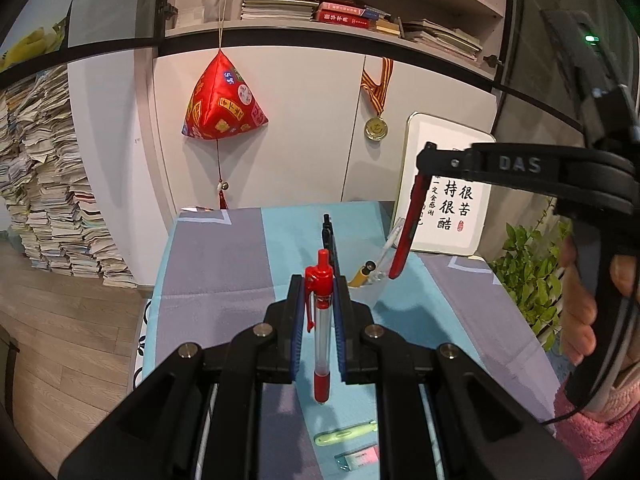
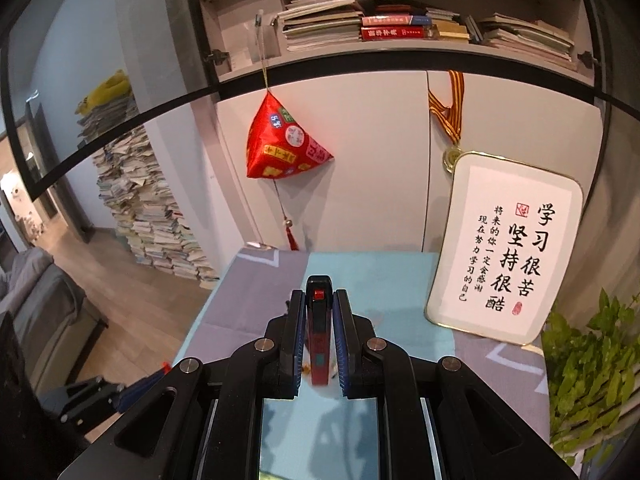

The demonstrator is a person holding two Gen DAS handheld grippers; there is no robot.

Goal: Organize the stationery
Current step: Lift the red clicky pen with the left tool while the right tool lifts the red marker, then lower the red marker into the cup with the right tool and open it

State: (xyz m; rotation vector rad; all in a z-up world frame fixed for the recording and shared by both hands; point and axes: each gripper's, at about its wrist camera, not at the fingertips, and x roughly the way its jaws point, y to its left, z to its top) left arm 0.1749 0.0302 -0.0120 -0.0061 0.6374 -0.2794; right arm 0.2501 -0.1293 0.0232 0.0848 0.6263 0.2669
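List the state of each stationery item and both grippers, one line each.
left gripper: shut on the red pen.
red pen: held, lifted off the table.
right gripper: shut on the red-and-black tool.
red-and-black tool: held, lifted above the table.
black pen: lying on the tablecloth.
yellow-tipped pen: lying flat.
green item: lying flat.
eraser: lying flat.

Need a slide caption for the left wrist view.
Left gripper clamps a red pen above the table; right gripper holds a red utility knife.
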